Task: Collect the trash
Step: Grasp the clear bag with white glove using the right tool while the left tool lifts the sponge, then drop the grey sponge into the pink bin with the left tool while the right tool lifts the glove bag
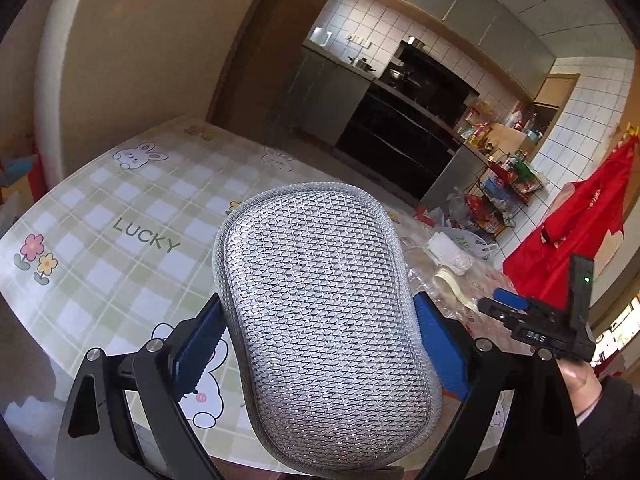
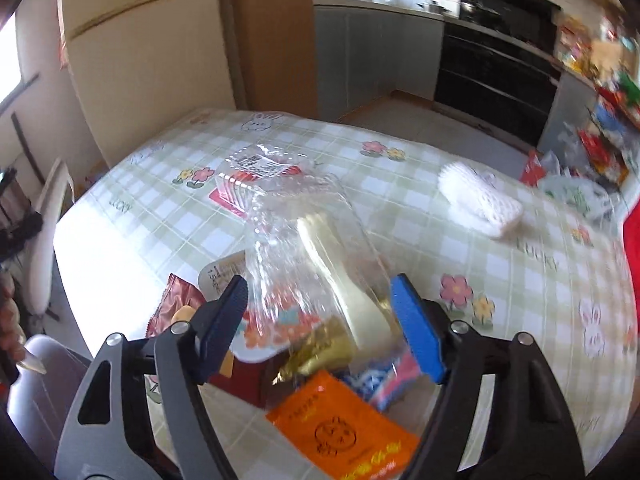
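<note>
A: What worries us first on the right side? The clear plastic bag (image 2: 312, 248) is slippery and crumpled, so if our right gripper (image 2: 320, 320) closes on only a loose fold, we judge it could slide out as we lift.

B: Agreed, and the cream plastic spoon (image 2: 340, 280) sits inside that bag. If the bag tips, the spoon may drop back onto the table (image 2: 500, 280). The orange packet (image 2: 340, 432) and the gold wrapper (image 2: 320, 350) lie just beside the bag, near our jaws, so we could drag them off the edge by accident.

A: How do the right fingers stand?

B: Moderately apart, with the bag between the blue pads (image 2: 418, 328). The picture is blurred, so we cannot tell if the pads press the plastic yet; we read them as not gripping.

A: And the left?

B: Our left gripper (image 1: 320, 344) is clamped on the silver mesh sponge (image 1: 324, 320), pads against both its sides, held above the checked cloth. If that grip slackens, we lose it.

A: Where is the rest of the trash?

B: The white foam net (image 2: 480, 200) lies well apart, toward the far right of the table, and a labelled clear tray (image 2: 260, 168) lies beyond the bag.
</note>
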